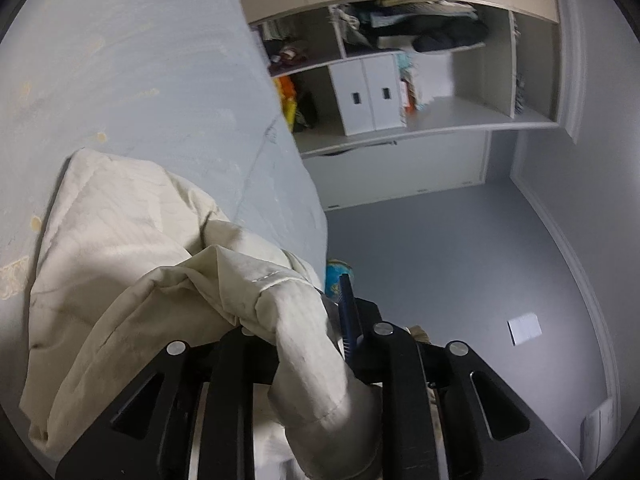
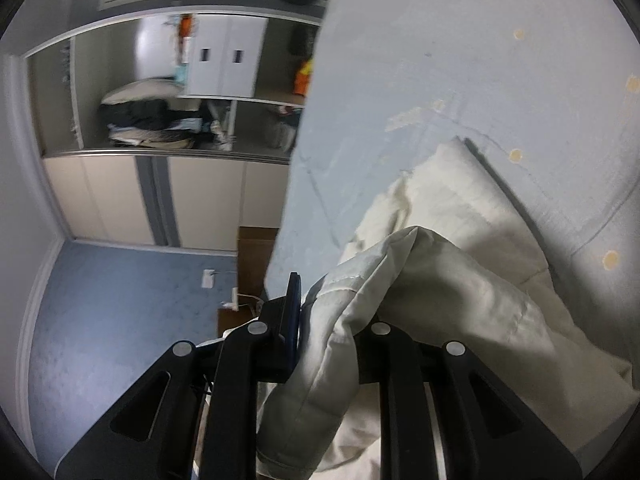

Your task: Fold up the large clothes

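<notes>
A large cream garment (image 1: 120,240) lies crumpled on a bed with a pale blue sheet (image 1: 160,80), close to the bed's edge. In the left wrist view a thick fold of it runs back between the fingers of my left gripper (image 1: 312,312), which is shut on it. One blue pad (image 1: 348,312) shows beside the cloth; the other finger is hidden under it. In the right wrist view my right gripper (image 2: 332,312) is likewise shut on a bunched edge of the same garment (image 2: 460,260), lifted a little over the sheet (image 2: 440,60). Its blue pad (image 2: 292,308) shows on the left.
Beyond the bed's edge is grey-blue floor (image 1: 440,260) with a white paper (image 1: 524,328). An open wardrobe (image 1: 400,92) holds white boxes and clothes. In the right wrist view, a cardboard box (image 2: 256,256) stands by the bed, with white items (image 2: 210,278) on the floor.
</notes>
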`<state>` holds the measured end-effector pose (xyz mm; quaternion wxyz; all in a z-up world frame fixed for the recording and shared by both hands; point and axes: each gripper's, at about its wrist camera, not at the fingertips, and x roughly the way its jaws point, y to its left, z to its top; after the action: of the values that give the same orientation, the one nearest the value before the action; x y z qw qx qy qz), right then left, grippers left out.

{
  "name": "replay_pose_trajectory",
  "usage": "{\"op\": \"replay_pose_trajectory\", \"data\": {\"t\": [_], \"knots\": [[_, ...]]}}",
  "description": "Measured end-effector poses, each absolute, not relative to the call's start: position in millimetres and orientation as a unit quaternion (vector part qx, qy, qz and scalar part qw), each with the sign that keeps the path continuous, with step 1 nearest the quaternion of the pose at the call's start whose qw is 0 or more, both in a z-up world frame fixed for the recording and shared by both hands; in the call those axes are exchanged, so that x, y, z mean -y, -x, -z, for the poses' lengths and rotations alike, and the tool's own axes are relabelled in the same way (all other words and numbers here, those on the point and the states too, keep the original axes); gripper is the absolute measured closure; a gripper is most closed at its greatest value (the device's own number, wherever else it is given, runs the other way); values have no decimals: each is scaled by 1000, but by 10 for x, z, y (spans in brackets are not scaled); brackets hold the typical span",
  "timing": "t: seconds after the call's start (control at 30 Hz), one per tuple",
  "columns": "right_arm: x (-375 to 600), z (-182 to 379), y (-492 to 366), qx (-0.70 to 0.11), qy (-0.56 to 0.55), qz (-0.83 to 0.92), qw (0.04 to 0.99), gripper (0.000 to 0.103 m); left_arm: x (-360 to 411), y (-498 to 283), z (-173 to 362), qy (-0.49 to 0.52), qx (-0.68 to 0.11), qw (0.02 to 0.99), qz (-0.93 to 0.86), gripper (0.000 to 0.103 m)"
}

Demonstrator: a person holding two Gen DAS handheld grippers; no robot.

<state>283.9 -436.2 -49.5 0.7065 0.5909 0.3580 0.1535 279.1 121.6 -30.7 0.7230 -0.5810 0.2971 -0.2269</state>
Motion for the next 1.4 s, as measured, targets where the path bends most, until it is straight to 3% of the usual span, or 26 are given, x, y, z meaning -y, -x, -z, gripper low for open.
{"op": "replay_pose_trajectory", "data": {"t": [0.2, 0.27, 0.37, 0.4, 0.43, 0.47, 0.57, 0.83, 1.1, 1.27, 1.4], "knots": [[4294, 794, -3090, -389, -594, -131, 692, 85, -1252, -2892, 609, 608, -318, 707, 172, 75], [4262, 870, -3154, -400, -593, -122, 688, 82, -1243, -2911, 666, 614, -322, 702, 165, 62], [4258, 898, -3184, -403, -601, -124, 679, 73, -1252, -2916, 669, 610, -326, 704, 162, 52], [4271, 886, -3185, -402, -606, -128, 674, 64, -1261, -2909, 667, 613, -325, 701, 165, 50], [4295, 867, -3180, -397, -614, -132, 670, 53, -1267, -2899, 653, 617, -321, 698, 171, 38], [4325, 841, -3177, -392, -620, -134, 667, 49, -1269, -2894, 619, 619, -316, 697, 176, 27], [4417, 720, -3127, -377, -640, -131, 656, 38, -1236, -2872, 396, 595, -302, 721, 189, 13], [4484, 267, -3046, -336, -644, -130, 675, 23, -1190, -2768, -15, 519, -272, 793, 166, 12], [4481, -215, -3062, -301, -612, -157, 714, 21, -1200, -2647, -227, 480, -231, 836, 133, 9], [4191, -428, -3004, -335, -524, -177, 763, 21, -941, -2654, -388, 399, -244, 876, 117, 9], [3674, -587, -2878, -371, -382, -190, 825, 21, -392, -2699, -503, 264, -278, 915, 124, 9]]}}
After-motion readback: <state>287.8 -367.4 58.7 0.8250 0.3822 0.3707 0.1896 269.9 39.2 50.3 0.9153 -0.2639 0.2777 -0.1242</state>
